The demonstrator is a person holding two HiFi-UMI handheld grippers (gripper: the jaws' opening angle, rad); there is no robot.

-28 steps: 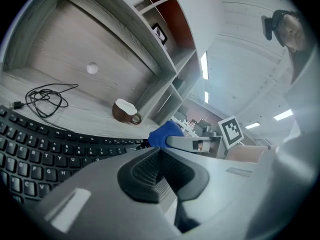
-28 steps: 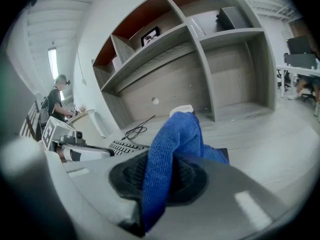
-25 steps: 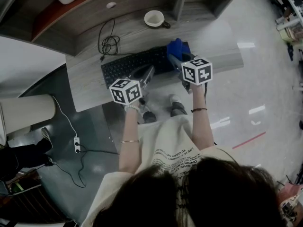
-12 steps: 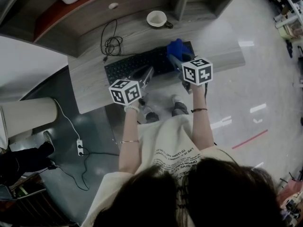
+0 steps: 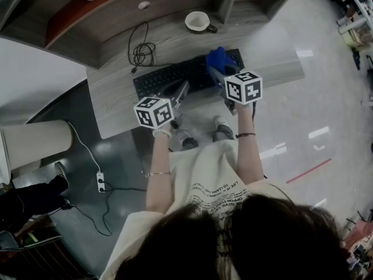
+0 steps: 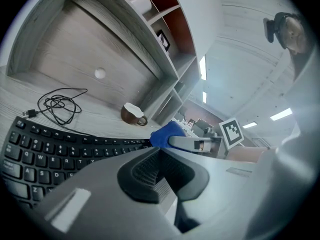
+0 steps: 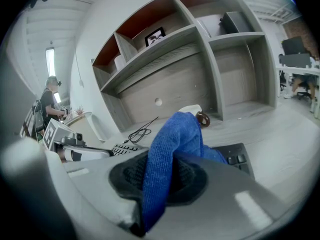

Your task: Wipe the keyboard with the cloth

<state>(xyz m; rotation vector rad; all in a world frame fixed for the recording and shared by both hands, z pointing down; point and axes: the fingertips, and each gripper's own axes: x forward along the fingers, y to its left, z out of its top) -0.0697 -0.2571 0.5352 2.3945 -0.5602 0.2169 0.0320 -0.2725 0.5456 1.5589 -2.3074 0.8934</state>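
While the right gripper pinches a blue cloth between its jaws, the left gripper has its jaws pressed together with nothing between them. A person at a grey table holds them, 1 gripper in each hand. The cloth rises out of the right jaws in a fold and droops forward over the right end of a black keyboard — in the head view it hides that end's far corner. The keyboard lies slightly slanted across the middle of the table, its near edge close to the table's front edge. The left gripper sits low over the keyboard's near edge, about midway along it, angled toward the right gripper; whether it touches the keys cannot be told. The 2 grippers are near each other but apart. Behind the keyboard lies a coiled black cable, its plug end loose on the table just beyond the keyboard's far left corner. Farther back and to the right stands a brown mug with a white inside, handle to the right. Shelves rise behind the table — open compartments, the upper ones reddish inside.
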